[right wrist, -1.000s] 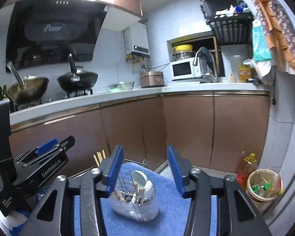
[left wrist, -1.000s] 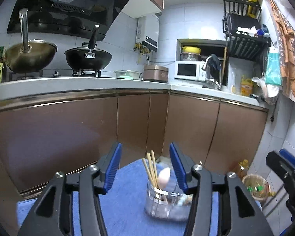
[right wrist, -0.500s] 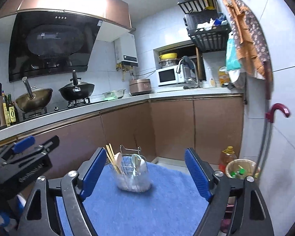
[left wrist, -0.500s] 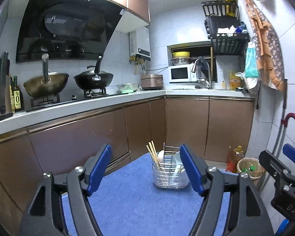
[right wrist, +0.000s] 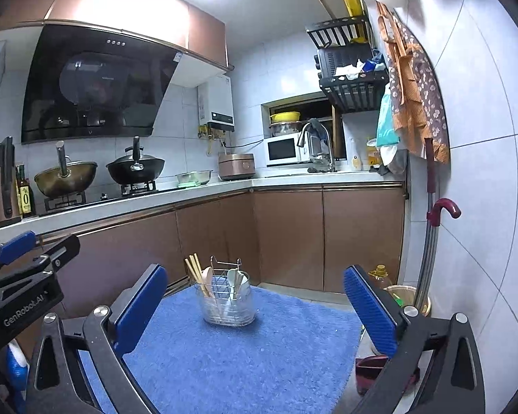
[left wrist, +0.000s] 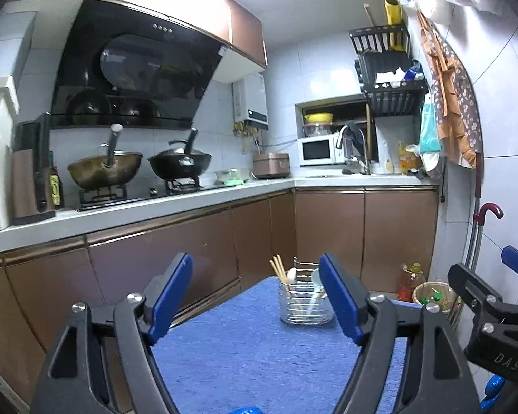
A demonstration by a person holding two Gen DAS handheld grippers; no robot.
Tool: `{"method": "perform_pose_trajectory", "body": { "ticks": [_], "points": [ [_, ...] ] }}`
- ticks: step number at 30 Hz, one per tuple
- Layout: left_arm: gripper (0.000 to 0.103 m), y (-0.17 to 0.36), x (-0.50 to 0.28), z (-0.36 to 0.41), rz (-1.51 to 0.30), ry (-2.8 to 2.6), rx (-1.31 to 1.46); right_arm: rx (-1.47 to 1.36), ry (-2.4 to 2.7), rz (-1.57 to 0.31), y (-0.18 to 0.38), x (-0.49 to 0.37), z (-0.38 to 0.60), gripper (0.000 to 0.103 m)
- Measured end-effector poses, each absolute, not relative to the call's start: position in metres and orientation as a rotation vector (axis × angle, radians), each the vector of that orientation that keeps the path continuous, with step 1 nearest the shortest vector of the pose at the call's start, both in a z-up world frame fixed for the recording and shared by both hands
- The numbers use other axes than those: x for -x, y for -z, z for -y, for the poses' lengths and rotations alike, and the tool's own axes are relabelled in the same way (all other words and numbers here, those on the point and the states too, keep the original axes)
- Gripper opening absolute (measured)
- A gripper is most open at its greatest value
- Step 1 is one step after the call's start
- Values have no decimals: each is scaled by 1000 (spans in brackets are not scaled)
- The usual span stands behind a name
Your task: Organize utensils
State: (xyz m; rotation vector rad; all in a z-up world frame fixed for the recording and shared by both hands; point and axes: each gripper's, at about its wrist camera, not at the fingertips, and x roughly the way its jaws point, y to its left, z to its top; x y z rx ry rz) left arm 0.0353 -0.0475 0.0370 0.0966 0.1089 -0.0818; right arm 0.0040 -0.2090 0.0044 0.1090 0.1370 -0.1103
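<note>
Blue cloth (right wrist: pixel 245 355) covers my surface, the wire caddy (right wrist: pixel 228 305) of chopsticks (right wrist: pixel 197 272) and spoons upright, both my left tool (left wrist: pixel 255 298) and right tool (right wrist: pixel 255 305) spread apart, empty.

The utensil caddy (right wrist: pixel 228 302) stands on the mat (right wrist: pixel 245 355), at twelve o'clock from the right gripper (right wrist: pixel 255 305). Chopsticks (right wrist: pixel 197 273) and spoons (right wrist: pixel 242 281) stand in it, chopsticks at nine o'clock of the spoons. Cabinets (right wrist: pixel 286 238) run behind; a bin (right wrist: pixel 407 298) sits at three o'clock, off the mat.
</note>
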Motion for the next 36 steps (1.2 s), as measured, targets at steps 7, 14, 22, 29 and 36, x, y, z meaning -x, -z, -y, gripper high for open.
{"method": "perform_pose_trajectory", "body": {
  "ticks": [7,14,22,29,36],
  "points": [
    [75,-31,-13,30,-95,53,-101,-69,82,-153,2,7,186,103],
    [75,-26,-2,19,-101,30,-97,-68,74,-139,1,18,180,103],
    [75,-23,5,19,-100,15,-102,-84,77,-133,2,23,180,103],
    [75,-22,8,19,-102,7,-114,-102,77,-130,4,25,181,103],
    [75,-19,9,20,-100,11,-128,-105,79,-141,6,22,184,103]
  ]
}}
